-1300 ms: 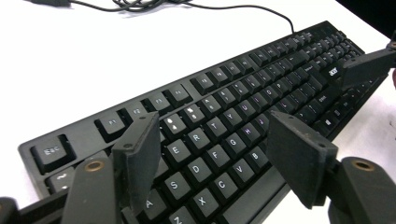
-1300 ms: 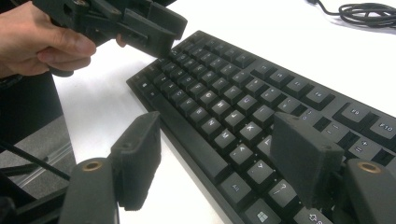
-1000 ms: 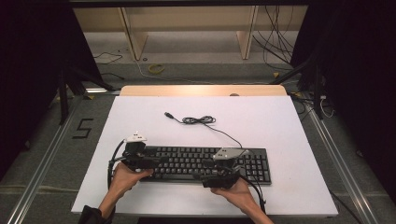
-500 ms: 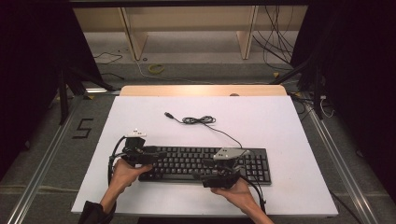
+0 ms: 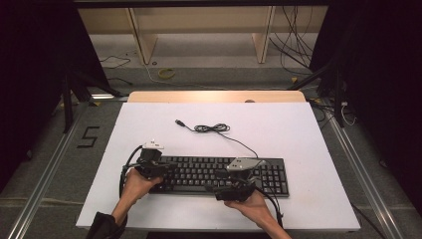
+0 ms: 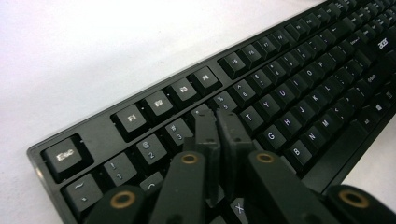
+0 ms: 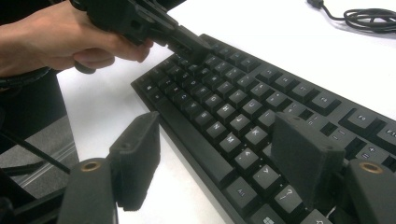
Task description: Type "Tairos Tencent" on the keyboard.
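On the left, the left tool [image 5: 158,168] is held in the person's left hand [image 5: 135,183] over the left end of the black keyboard [image 5: 219,174]. Its jaws have just been closing and are now pressed together, with nothing seen between them. In the left gripper view the joined tips [image 6: 217,127] are seen low over the number row, near the 4 key; whether a key is touched cannot be told.

The keyboard is laid flat on the white worktop [image 5: 298,129], near the front edge and a little right of the middle. Its long side is lined up with the front edge.

Behind the keyboard, a thin black cable [image 5: 214,128] is seen on the worktop. Part of it is bunched in a small loop, and a plug is seen at its far left end.

On the right, the right tool [image 5: 234,189] is held in the right hand [image 5: 251,203] at the front edge of the keyboard. Its jaws are spread wide. In the right gripper view one jaw is seen over the bare worktop in front of the keyboard, and the other is seen over the keys near the bottom row. Nothing is pinched.
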### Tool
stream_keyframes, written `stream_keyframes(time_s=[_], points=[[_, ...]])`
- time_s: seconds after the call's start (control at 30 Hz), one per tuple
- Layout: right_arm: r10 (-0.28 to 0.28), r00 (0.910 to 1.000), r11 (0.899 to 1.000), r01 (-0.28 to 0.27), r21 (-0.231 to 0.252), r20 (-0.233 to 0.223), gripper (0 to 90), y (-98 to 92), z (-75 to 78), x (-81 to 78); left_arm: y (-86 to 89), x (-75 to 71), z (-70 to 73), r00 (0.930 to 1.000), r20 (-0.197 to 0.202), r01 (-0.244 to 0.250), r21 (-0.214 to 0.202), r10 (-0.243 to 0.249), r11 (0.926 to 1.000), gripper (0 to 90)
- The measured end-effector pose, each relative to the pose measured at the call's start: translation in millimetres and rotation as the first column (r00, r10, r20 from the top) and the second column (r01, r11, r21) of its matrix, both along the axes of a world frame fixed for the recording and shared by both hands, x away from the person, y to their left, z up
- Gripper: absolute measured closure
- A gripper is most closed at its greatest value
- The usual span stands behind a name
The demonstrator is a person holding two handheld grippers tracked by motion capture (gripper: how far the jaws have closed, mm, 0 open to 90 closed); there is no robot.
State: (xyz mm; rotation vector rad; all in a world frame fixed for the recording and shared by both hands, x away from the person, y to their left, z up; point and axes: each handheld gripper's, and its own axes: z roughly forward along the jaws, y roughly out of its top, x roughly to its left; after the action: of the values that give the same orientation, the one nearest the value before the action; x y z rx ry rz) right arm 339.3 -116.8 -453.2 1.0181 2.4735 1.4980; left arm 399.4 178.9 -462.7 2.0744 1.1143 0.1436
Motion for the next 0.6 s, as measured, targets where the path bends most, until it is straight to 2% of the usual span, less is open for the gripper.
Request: stream_keyframes(time_s=[0.5, 0.6], points=[[0.003, 1.0000, 1.000, -0.003, -0.001, -0.001, 34.0, 0.4, 0.0, -0.4, -7.3, 2.7, -7.7, 0.9998, -0.017, 0.014, 0.035, -0.014, 0.9993, 89.4], [0.003, 1.0000, 1.000, -0.003, 0.000, -0.001, 34.0, 0.4, 0.2, -0.5, -8.0, 2.7, -9.5, 0.9994, -0.034, 0.009, 0.038, -0.008, 0.9992, 89.6]])
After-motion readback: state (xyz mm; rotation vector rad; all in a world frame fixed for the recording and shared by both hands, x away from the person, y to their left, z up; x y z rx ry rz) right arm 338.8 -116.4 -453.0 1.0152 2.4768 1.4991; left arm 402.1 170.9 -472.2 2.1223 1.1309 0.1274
